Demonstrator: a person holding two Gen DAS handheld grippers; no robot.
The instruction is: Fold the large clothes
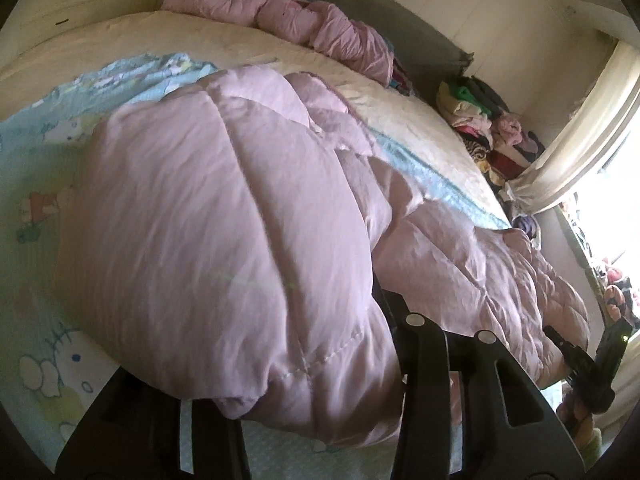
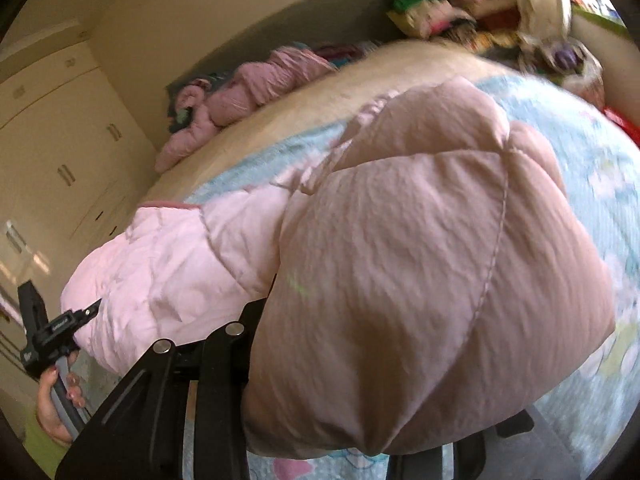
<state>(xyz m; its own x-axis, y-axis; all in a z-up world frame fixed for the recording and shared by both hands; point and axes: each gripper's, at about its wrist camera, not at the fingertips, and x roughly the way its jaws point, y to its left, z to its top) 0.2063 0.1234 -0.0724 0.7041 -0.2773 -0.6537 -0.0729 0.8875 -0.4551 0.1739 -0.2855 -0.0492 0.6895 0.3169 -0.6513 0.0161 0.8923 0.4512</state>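
A wide bed (image 1: 280, 52) stretches ahead of both your grippers, its cream cover partly overlaid by a pale blue cartoon-print blanket (image 1: 48, 152), and on top of that lies the thing you are folding: a big pink quilted coat (image 1: 224, 216), puffy and slippery-looking. Your left gripper (image 1: 320, 408) has a thick wad of the coat bunched up against its fingers, and your right gripper (image 2: 352, 420) has another wad piled the same way; each looks clamped on the padding, though the fabric hides the fingertips, so you cannot confirm the bite from either camera. The main risk, as I judge it, is that the bulky filling slides out of one grip while you carry the fold across, leaving the halves uneven; a second risk is that you drag the blue blanket along with the coat, since it lies directly beneath. The left camera alone shows, off to your right, the other gripper's black frame at the coat's far edge, a heap of mixed clothes (image 1: 488, 128) beside a pale curtain (image 1: 580, 148), and bright window light. The right camera alone shows, off to your left, your hand (image 2: 56, 404) around the other gripper's handle and cream wardrobe doors (image 2: 60, 152). Both show a second pink garment (image 2: 248, 84) crumpled at the bed's far side.
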